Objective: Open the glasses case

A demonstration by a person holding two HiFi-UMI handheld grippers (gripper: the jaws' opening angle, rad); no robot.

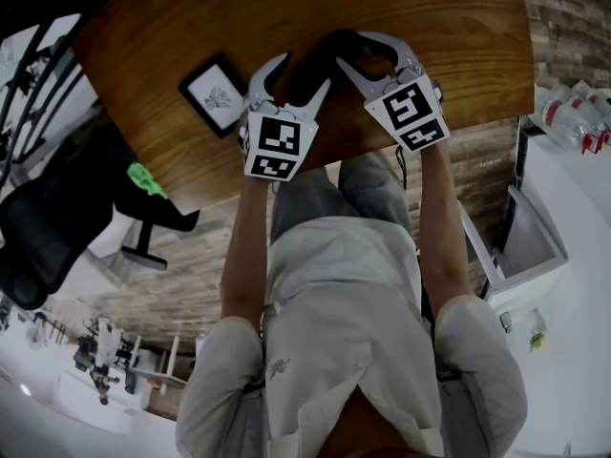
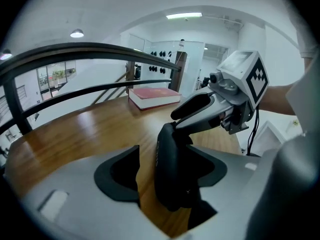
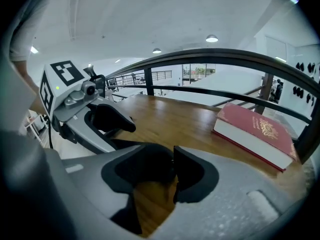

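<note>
The black glasses case stands on edge on the wooden table, between the two grippers. My left gripper is open around its lower part: the case leans on the right pad, and bare wood shows between it and the left pad. My right gripper comes in from the right, one of its fingers lying over the case's top edge. In the right gripper view its pads stand almost together on a thin dark edge, and most of the case is hidden there.
A red hardback book lies at the table's far side. A small black-framed picture lies left of the left gripper. A black railing runs behind the table. A black office chair stands off the table's left.
</note>
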